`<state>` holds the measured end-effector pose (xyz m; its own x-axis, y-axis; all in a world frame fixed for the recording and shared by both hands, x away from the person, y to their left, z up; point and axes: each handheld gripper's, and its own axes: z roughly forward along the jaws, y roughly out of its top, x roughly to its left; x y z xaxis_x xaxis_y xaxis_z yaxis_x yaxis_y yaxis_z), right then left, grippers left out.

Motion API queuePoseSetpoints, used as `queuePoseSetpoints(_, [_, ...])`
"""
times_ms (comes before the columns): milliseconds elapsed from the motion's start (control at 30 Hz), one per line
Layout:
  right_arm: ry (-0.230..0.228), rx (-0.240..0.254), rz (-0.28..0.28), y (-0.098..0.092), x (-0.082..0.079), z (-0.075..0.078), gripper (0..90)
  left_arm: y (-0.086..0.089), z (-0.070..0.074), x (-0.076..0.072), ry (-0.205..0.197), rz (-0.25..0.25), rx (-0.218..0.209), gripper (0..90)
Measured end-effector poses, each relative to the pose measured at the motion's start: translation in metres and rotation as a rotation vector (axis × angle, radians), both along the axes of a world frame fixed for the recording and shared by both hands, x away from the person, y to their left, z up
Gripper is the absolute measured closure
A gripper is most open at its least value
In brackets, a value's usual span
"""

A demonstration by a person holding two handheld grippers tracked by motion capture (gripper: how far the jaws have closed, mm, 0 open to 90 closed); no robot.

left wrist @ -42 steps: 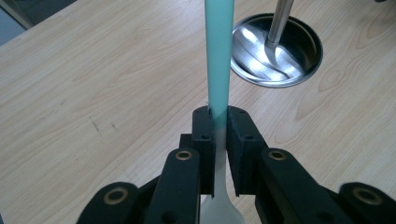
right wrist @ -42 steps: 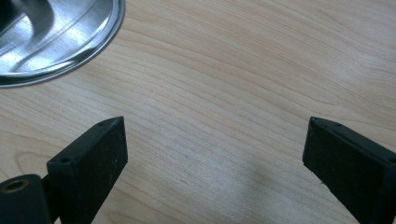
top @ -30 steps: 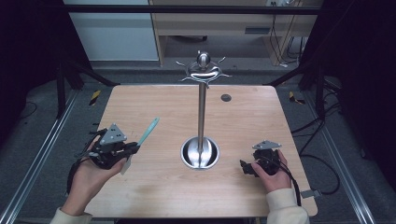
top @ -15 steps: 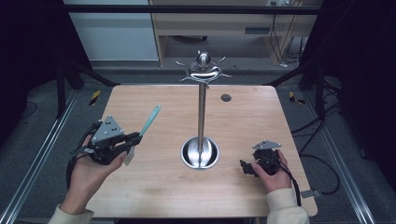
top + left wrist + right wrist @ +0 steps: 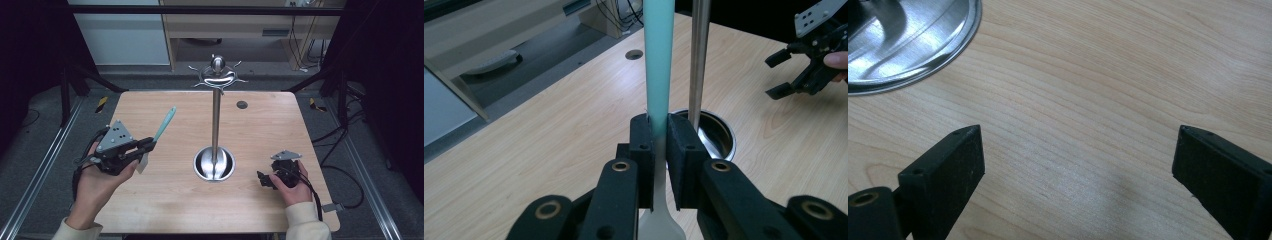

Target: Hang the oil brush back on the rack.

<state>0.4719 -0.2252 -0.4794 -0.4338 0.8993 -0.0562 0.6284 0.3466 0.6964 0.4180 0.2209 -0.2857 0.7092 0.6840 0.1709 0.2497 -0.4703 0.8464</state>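
Note:
A spatula with a teal handle and a pale blade is clamped in my left gripper, which is shut on it where handle meets blade. The handle points up and away toward the table's far side. A steel utensil stand rises from a round dished base at mid table, with a hooked ring at its top. My right gripper rests low over the wood at the right, open, with nothing between its jaws.
The wooden table has a small round hole near its far edge. Cables trail off the right side. A metal frame rail runs along the left, and a shelf unit stands behind the table.
My left gripper has lifted and drifted slightly left with the spatula, tilting the handle more upright. The right gripper has stayed put.

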Motion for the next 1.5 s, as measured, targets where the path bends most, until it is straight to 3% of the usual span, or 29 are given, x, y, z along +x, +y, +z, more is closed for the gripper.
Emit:
queuePoseSetpoints(700, [0.0, 0.001, 0.0, 0.0, 0.0, 0.0, 7.2, -0.011, 0.019, -0.002, -0.049, -0.032, -0.033, 81.8])
queuePoseSetpoints(1000, [-0.002, 0.0, 0.002, 0.0, 0.0, 0.0, 7.2, -0.018, 0.029, -0.002, -0.052, -0.061, -0.09, 81.8])
queuePoseSetpoints(1133, [-0.001, 0.0, 0.001, 0.0, 0.0, 0.0, 7.2, -0.022, 0.035, -0.003, -0.073, -0.06, -0.092, 81.7])
queuePoseSetpoints(1500, [-0.001, 0.0, 0.001, -0.001, 0.0, 0.001, 7.2, -0.028, 0.04, 0.001, -0.086, -0.055, -0.109, 81.7])
